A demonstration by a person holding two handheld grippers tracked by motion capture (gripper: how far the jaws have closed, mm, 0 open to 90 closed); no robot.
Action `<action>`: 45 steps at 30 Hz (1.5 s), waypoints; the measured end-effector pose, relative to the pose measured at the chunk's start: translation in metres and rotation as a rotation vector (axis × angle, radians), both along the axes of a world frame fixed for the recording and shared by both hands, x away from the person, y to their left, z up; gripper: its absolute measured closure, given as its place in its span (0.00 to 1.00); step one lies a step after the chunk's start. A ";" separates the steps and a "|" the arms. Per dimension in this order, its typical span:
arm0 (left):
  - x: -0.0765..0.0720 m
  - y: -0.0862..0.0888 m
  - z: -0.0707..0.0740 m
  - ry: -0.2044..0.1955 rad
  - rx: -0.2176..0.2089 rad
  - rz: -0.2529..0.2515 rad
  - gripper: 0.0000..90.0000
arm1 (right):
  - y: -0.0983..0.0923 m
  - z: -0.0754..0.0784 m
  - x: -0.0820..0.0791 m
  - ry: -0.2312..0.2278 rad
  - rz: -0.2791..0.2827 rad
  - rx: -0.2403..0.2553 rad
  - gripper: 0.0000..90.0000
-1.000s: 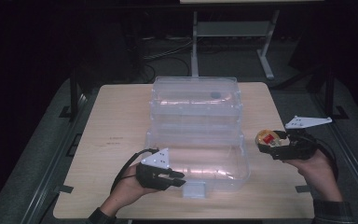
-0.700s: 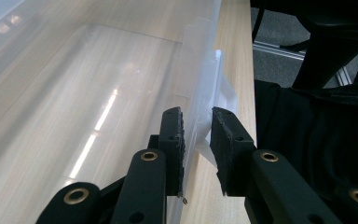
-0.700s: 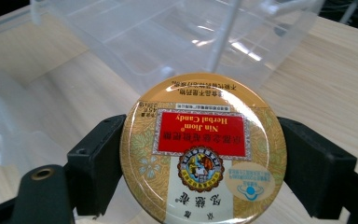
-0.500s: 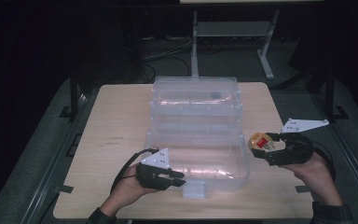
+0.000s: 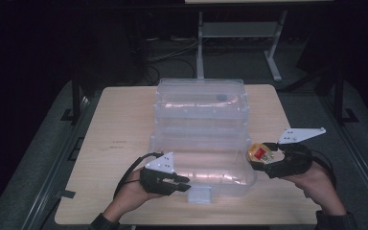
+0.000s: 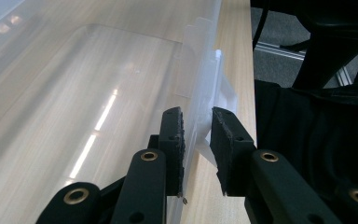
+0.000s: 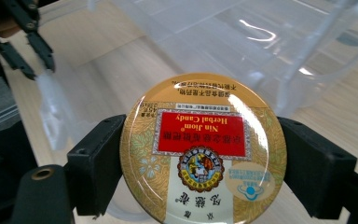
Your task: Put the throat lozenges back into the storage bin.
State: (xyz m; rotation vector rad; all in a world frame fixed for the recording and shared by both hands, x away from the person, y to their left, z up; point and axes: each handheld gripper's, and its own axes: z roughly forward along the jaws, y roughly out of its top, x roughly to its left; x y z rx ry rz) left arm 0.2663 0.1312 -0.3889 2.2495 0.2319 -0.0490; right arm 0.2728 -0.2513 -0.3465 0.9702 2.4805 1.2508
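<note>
A clear plastic container (image 5: 201, 120) stands mid-table with its lid swung open toward the far side. My left gripper (image 5: 184, 184) is at the container's near-left corner. In the left gripper view, my left gripper (image 6: 196, 130) is shut on the clear front wall (image 6: 121, 93), one jaw inside and one outside, beside the latch tab (image 6: 221, 79). My right gripper (image 5: 263, 160) is shut on a round gold candy tin (image 5: 260, 152) with a red label, held just off the container's near-right corner. In the right gripper view, the tin (image 7: 203, 149) lies flat between the jaws of my right gripper (image 7: 205, 140).
The wooden table (image 5: 120, 124) has bare surface left and right of the container. A white latch (image 5: 200, 194) juts from the container's front. A metal stand (image 5: 201, 43) and cables sit on the dark floor beyond. The left gripper (image 7: 28, 37) shows far off in the right gripper view.
My right hand has carried the tin leftward, closer to the container's right side. The left hand and the container have stayed put.
</note>
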 end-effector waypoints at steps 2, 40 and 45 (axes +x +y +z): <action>0.000 0.000 0.000 -0.001 0.000 -0.001 0.82 | 0.004 -0.001 -0.002 0.003 0.013 0.003 0.22; 0.000 0.000 0.000 -0.002 0.002 -0.002 0.82 | 0.042 -0.034 -0.004 0.055 0.118 -0.062 0.22; 0.000 0.000 0.000 -0.001 0.002 -0.002 0.82 | 0.042 -0.034 -0.004 0.058 0.117 -0.060 0.22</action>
